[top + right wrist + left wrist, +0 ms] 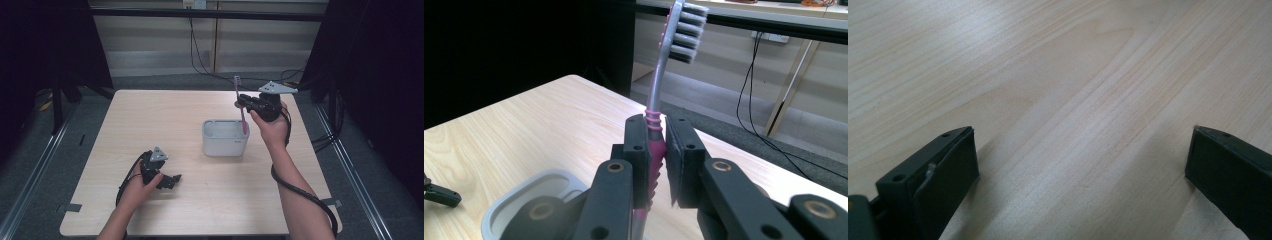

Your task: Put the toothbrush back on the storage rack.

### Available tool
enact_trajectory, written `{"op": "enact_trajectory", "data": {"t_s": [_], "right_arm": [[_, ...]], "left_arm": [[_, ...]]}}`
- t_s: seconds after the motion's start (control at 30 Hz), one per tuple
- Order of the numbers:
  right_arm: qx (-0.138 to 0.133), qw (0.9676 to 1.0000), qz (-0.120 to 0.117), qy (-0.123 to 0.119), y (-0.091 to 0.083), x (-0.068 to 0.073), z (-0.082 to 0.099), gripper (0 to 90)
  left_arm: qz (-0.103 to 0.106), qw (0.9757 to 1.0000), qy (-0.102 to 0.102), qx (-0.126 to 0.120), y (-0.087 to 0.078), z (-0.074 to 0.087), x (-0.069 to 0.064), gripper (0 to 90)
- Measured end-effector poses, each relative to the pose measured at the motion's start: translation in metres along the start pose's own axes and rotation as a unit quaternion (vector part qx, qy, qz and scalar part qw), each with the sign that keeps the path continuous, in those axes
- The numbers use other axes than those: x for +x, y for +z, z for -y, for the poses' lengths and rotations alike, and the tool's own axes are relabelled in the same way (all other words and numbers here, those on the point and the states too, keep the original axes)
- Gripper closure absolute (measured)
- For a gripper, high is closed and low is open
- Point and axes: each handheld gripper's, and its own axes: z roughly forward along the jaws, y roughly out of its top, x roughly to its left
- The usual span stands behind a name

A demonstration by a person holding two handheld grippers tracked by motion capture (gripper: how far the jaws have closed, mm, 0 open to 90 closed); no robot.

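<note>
Right claw [239, 103] is clamped on the toothbrush [240, 102], pads gripping the pink ribbed part of the handle just under the grey neck. Right gripper view confirms it: jaws pinch the brush [655, 150] from both sides, bristle head up top.

Table [150, 130]: light wood, mostly bare.

Holder [225, 137]: white, rounded box with top openings, mid-table, right of centre. It sits directly below and slightly toward the person from the right claw.

Brush: long axis near upright, slight tilt, head up, tail end down at the holder's right-hand rim. Can't tell if the tail is inside an opening or just in front of the rim. Key relation: brush axis points almost straight down into the holder, so the next move looks like a plain vertical one along that axis.

Right hand [270, 125]: raised above the far-right side of the holder, forearm coming in from bottom right, claw pointing left and level. Clearly the nearer hand.

Left claw [170, 181]: resting low on the table near the front-left, well apart from the holder. Jaws stand wide apart with nothing between them, just bare wood [1073, 100].
</note>
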Motion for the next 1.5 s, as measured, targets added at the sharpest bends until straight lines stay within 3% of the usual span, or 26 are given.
{"op": "enact_trajectory", "data": {"t_s": [0.7, 1.5], "right_arm": [[-0.004, 1.0, 0.002, 0.007, 0.003, -0.001, 0.01, 80.7], [0.003, 0.9997, 0.01, 0.022, -0.003, -0.005, 0.034, 80.7]], "left_arm": [[0.001, 1.0, 0.001, 0.002, 0.0, 0.0, 0.0, 0.1], [0.0, 1.0, 0.002, 0.002, 0.0, 0.0, 0.0, 0.1]]}}
